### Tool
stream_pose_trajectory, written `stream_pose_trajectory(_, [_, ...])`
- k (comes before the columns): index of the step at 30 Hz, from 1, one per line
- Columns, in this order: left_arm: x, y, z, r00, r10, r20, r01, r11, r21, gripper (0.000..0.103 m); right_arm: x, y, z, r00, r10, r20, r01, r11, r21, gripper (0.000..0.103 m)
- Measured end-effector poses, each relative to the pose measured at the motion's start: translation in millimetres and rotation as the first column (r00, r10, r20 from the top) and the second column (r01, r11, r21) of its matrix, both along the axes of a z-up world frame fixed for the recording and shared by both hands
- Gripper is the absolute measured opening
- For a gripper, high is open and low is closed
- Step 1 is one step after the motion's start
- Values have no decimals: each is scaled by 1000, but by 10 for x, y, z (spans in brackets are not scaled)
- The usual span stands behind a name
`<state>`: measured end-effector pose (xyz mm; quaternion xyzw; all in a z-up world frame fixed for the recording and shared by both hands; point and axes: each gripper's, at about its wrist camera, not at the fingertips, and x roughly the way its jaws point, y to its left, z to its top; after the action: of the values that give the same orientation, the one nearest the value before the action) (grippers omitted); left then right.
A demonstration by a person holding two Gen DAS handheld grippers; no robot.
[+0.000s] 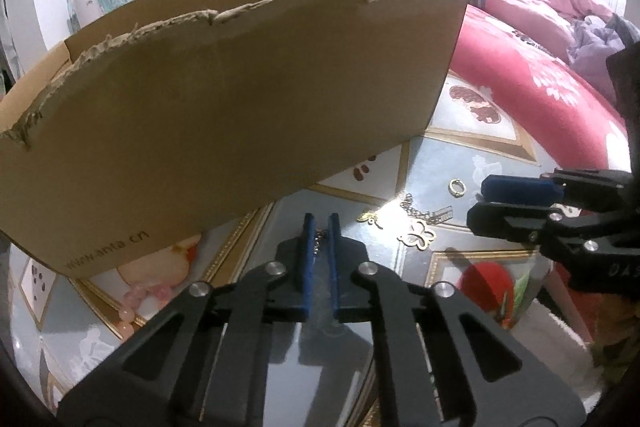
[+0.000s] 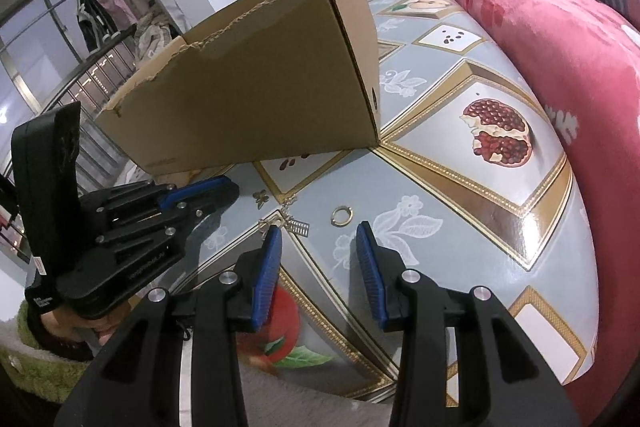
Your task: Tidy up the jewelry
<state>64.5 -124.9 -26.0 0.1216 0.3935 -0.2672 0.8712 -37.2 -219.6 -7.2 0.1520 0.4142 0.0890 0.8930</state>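
My left gripper (image 1: 320,227) is down at the tabletop, shut on a thin silver chain (image 1: 320,241) that shows in the narrow gap between its blue pads. It appears again in the right wrist view, left gripper (image 2: 231,187), beside the box. To its right lie a gold ring (image 1: 456,187), a gold butterfly charm (image 1: 418,235), a small dragonfly charm (image 1: 370,218) and a silver chain with a comb-shaped charm (image 1: 431,214). My right gripper (image 2: 320,241) hovers open just short of the gold ring (image 2: 341,215) and the comb-shaped charm (image 2: 298,227), with nothing between its pads.
A torn-edged open cardboard box (image 1: 224,99) stands on the glossy fruit-patterned table (image 2: 460,211), just beyond the left gripper. Pink beads (image 1: 134,307) lie near the box's front corner. A pink quilt (image 2: 560,75) borders the table on the right. Two people sit on the bed behind.
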Motion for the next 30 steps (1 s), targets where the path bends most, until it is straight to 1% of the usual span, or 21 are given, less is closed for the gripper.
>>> stream_pose_trajectory(6, [-25, -48, -4, 999, -9, 31, 9, 1000, 28, 3, -14, 1, 12, 1000, -8, 6, 8, 1000, -15, 38])
stream_pose_trajectory(8, [-8, -34, 12, 1000, -8, 19, 8, 1000, 11, 0, -26, -2, 25, 1000, -12, 11, 12, 999, -31, 38])
stream_pose_trajectory(13, [11, 52, 104, 1000, -3, 5, 3, 999, -32, 0, -39, -33, 70, 999, -19, 32, 22, 997, -78, 38])
stream_pose_trajectory(15, [11, 95, 153, 1000, 4, 6, -3, 999, -48, 0, -24, -39, 78, 999, -15, 38, 19, 995, -101, 33])
stream_pose_trajectory(16, [10, 117, 185, 1000, 8, 8, -7, 998, -57, 0, -22, -29, 79, 999, -9, 40, 13, 994, -112, 32])
stream_pose_trajectory(20, [3, 217, 330, 1000, 18, 19, -16, 995, -97, 0, 14, 30, 74, 997, 54, 59, -42, 983, -178, 27])
stream_pose_trajectory(24, [-6, 299, 432, 999, 28, 34, -24, 993, -114, 0, 49, 62, 31, 991, 120, 59, -104, 969, -222, 26])
stream_pose_trajectory(30, [15, 387, 469, 999, 40, 24, -37, 991, -126, 0, 79, 107, 8, 976, 212, 58, -188, 941, -281, 26])
